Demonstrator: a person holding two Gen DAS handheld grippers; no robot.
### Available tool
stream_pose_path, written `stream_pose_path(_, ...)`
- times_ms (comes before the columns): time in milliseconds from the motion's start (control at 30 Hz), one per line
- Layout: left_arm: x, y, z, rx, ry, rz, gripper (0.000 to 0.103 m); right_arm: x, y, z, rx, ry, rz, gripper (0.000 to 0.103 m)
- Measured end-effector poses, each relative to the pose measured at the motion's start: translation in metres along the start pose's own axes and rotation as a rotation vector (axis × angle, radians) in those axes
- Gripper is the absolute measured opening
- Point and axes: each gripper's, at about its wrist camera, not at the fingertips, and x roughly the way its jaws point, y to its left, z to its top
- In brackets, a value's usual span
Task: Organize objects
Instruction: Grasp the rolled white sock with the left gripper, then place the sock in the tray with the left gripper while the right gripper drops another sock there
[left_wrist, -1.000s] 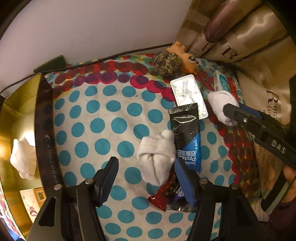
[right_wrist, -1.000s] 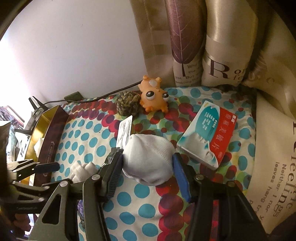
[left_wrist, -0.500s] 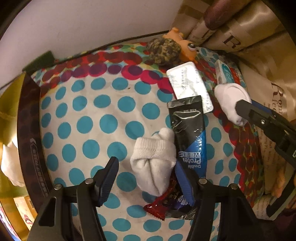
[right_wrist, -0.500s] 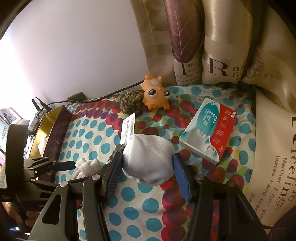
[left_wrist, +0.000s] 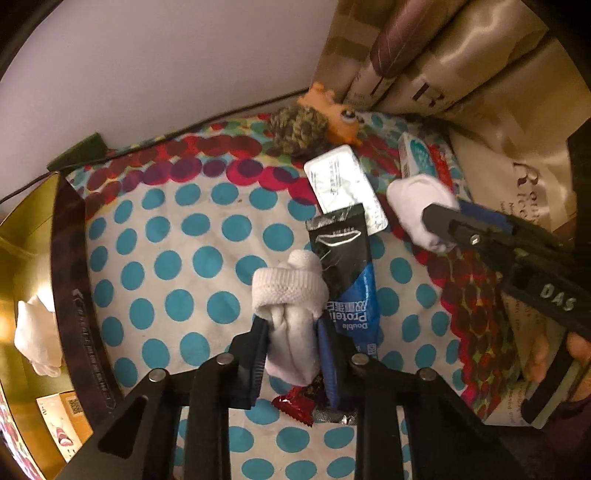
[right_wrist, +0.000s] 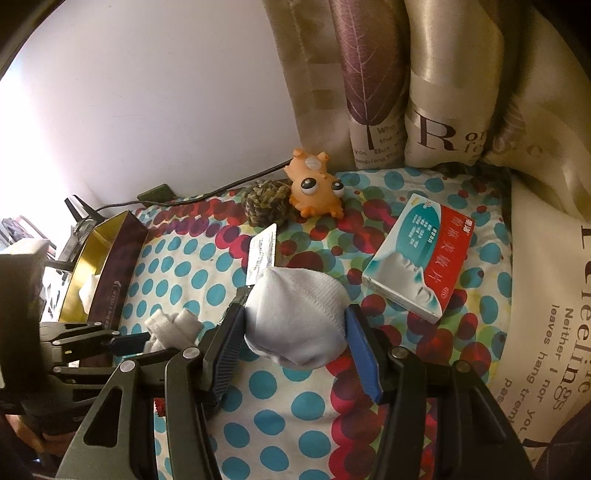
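My left gripper (left_wrist: 291, 350) is shut on a rolled white sock (left_wrist: 290, 299) that rests on the dotted cloth; the same sock shows in the right wrist view (right_wrist: 171, 328). My right gripper (right_wrist: 295, 332) is shut on a second rolled white sock (right_wrist: 297, 317), held a little above the cloth; it also shows in the left wrist view (left_wrist: 421, 206). A gold-lined box (left_wrist: 70, 295) stands at the left with a white sock (left_wrist: 37, 332) inside.
A black and blue protein sachet (left_wrist: 347, 266), a red wrapper (left_wrist: 299, 406) and a blister pack (left_wrist: 343, 184) lie by the left gripper. A medicine box (right_wrist: 421, 258), an orange toy (right_wrist: 316, 188) and a knitted ball (right_wrist: 267, 201) lie further back. Curtains hang at the right.
My left gripper has closed from open onto the rolled sock. My right gripper stays shut on its sock and has risen slightly.
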Motion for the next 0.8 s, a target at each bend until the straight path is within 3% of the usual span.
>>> stream_pose_path(300, -0.050, 0.038, -0.013, -0.126, -0.079, 0.062, 0.025, -0.003, 0.019, 0.003, -0.025, -0.010, 0.020, 0.053)
stream_pose_path(567, -0.099, 0.119, -0.045, -0.310, -0.134, 0.172, 0.026, -0.006, 0.047, 0.011, -0.074, -0.020, 0.053, 0.053)
stream_pose_path(800, -0.110, 0.171, -0.069, -0.417, -0.142, 0.220, 0.026, -0.006, 0.079, 0.016, -0.131, -0.021, 0.090, 0.053)
